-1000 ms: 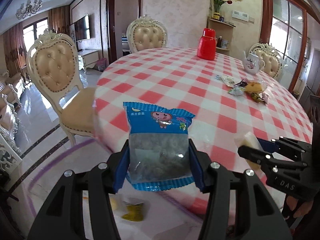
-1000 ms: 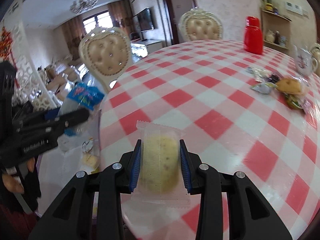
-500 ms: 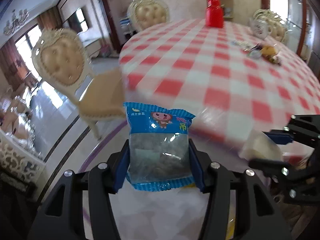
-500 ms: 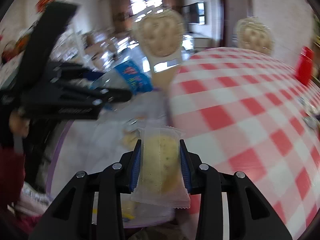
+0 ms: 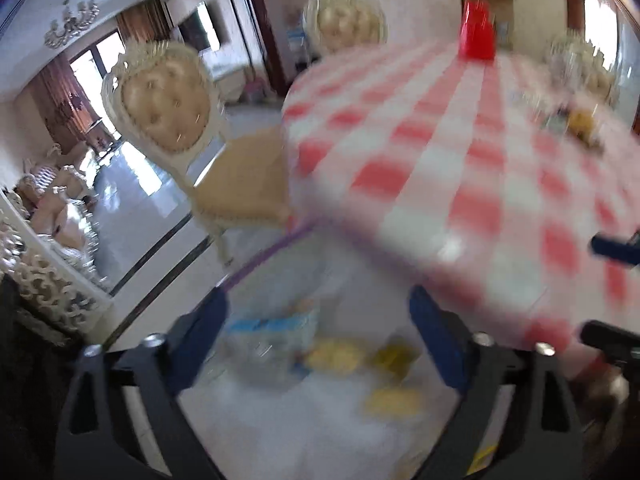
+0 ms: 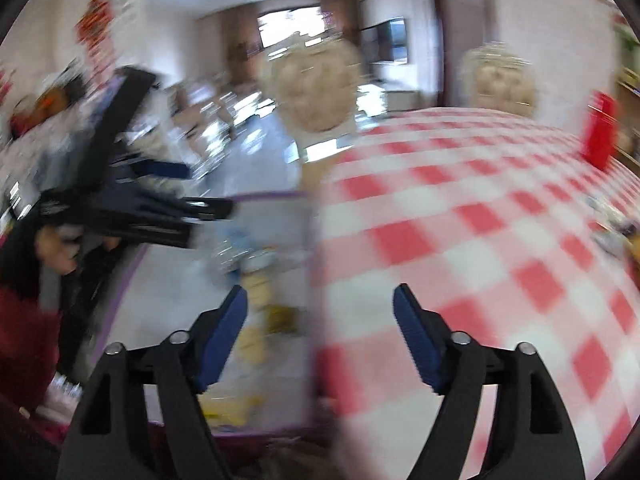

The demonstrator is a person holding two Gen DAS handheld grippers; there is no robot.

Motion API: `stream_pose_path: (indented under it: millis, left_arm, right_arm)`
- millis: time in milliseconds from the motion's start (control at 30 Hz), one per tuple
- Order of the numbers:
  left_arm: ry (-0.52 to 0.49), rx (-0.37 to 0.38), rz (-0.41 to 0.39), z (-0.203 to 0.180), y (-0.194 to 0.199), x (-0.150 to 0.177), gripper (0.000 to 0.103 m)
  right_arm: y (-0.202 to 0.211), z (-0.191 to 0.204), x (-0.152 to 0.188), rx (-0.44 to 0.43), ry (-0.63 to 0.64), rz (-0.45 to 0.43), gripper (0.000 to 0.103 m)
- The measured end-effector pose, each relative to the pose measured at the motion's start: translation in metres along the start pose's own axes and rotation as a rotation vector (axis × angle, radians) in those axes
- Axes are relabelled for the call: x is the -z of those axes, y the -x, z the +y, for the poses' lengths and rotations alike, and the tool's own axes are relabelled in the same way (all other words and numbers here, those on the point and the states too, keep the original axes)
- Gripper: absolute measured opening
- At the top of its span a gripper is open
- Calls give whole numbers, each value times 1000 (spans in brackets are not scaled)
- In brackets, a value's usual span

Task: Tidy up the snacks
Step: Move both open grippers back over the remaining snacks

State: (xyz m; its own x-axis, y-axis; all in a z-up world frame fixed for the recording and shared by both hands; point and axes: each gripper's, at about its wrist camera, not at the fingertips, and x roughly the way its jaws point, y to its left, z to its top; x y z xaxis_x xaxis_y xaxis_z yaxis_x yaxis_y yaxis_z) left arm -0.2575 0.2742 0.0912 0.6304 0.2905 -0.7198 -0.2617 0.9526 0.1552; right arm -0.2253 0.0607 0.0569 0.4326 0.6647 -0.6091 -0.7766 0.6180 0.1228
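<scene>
Both views are motion-blurred. My left gripper (image 5: 320,320) hangs beside the table edge, its jaws opening wide with nothing pressed between the pads. Below it, a blue snack packet (image 5: 276,328) and yellow wrapped cakes (image 5: 336,354) lie in a white container with a purple rim (image 5: 272,248). My right gripper (image 6: 320,320) is opening too and grips nothing. It straddles the table edge, with a pale cake (image 6: 256,292) and the blue packet (image 6: 240,248) under its left finger. Each gripper shows in the other's view, the right gripper (image 5: 612,292) and the left gripper (image 6: 200,188).
A round table with a red-and-white checked cloth (image 5: 460,160) fills the right side. A red flask (image 5: 478,36) stands at its far edge, and more snacks (image 5: 580,120) lie at its right. Cream padded chairs (image 5: 168,96) stand on the left. A hand (image 6: 52,248) holds the left gripper.
Both grippers have opened and let go, the left of the blue packet and the right of the pale cake. Both snacks now lie below in the container. The views swung and blurred.
</scene>
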Motion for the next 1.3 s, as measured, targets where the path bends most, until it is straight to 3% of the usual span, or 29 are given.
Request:
stream_pose_path:
  millis: [133,200,333,433,533,733,833,933,1033,1100,1233,1300]
  left_arm:
    - [43,158,-146,-55,11,-51,101]
    - [98,219,-177,-89,5,-79,101]
    - [231,383,-113,-171,-45,-124,101]
    - [306,406,-39,-230,-96,-140,101]
    - [389,383,7,-271,-141,-152,101]
    - [601,302,-60,-294,-183,-177,101]
    - [622,281,-94,-290,-191,-181,101]
    - [579,276,-75,-285,-201,-185,101]
    - [597,249,-82,-277,-202,-185,101]
    - [608,255,-58,-274,-207,-184,101]
    - [641,274,-17,-269,-215,-183,101]
    - [637,271,-14,-269,-215,-183,101]
  right_arm:
    - [20,-83,17,181,-209,-16,76]
    - [35,-121,29,227,-328,-35,78]
    - [73,-198,62,292,-566,-102,83]
    - [91,-240,71,319,-627,-129,83]
    - [107,-275,66,390,-587,-130,83]
    - [122,-350,16,451,-525,-203,84]
    - [107,-375,-10,465,-497,-194,83]
    - [79,-406,-43,429,-480,-175,83]
    - [35,-424,-74,368,-408,-70,84]
    - [6,-424,-87,401,-287,39,84]
    - [-33,-408,-78,360,-88,196,82]
    - [-35,-393,-67,350,-33,212,64]
